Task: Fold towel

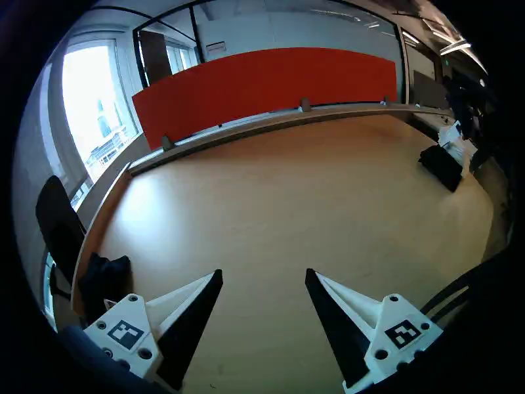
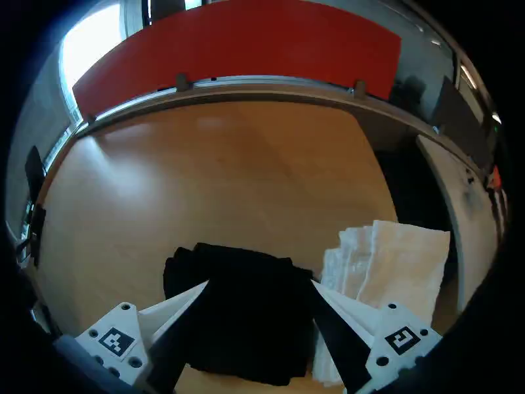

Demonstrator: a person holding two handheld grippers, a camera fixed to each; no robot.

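A folded black towel [image 2: 249, 308] lies on the wooden table [image 2: 197, 177], right between the spread fingers of my right gripper [image 2: 260, 284], which is open around it. Just to its right lies a stack of folded white towels [image 2: 394, 269]. My left gripper [image 1: 262, 272] is open over bare tabletop [image 1: 295, 197] with nothing between its fingers. In the left gripper view the black towel [image 1: 441, 165] sits far off at the table's right end, with something white [image 1: 454, 136] behind it.
A red divider panel [image 1: 262, 85] runs along the table's far edge [image 2: 249, 46]. A dark chair [image 1: 59, 230] and a black bundle [image 1: 105, 276] stand off the table's left end. A second desk [image 2: 459, 203] lies beyond the right edge.
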